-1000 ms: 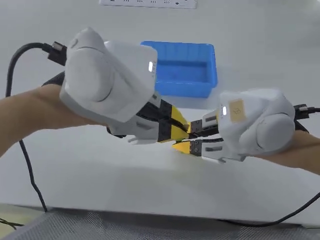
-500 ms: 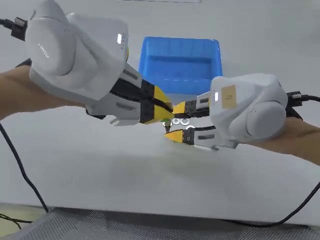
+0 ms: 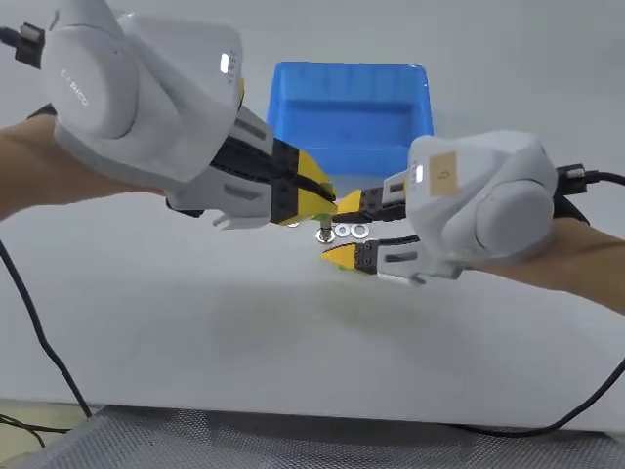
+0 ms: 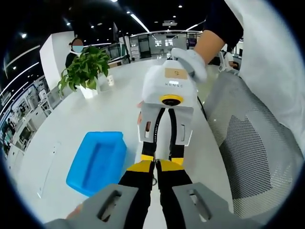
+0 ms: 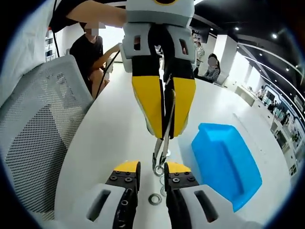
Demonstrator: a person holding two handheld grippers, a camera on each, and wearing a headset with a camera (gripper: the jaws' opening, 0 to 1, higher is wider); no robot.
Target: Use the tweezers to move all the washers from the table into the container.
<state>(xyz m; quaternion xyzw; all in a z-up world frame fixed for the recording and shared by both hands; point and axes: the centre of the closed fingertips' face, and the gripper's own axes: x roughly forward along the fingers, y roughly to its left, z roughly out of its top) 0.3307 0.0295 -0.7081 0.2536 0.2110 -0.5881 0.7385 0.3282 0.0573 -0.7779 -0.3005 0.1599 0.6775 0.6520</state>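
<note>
My left gripper (image 3: 327, 198) is shut on thin metal tweezers (image 5: 163, 143), which hang from its yellow jaws. The tweezer tips reach a washer (image 5: 157, 170) on the white table; I cannot tell whether they pinch it. Two more washers (image 5: 155, 199) lie close by, and three washers (image 3: 342, 233) lie in a short row in the head view. My right gripper (image 3: 337, 231) faces the left one, open, its jaws standing either side of the washers. The blue container (image 3: 352, 117) stands just behind both grippers, with a bare floor.
The white table (image 3: 244, 322) runs wide to the left and front. A mesh chair back (image 5: 43, 133) stands at its near edge. Black cables (image 3: 39, 303) trail from both grippers. A potted plant (image 4: 86, 71) and several seated people are far off.
My left gripper has drawn up and to the left, and the washers under the jaws have come into sight. The right gripper's jaws stand wider apart. The camera has also shifted a little.
</note>
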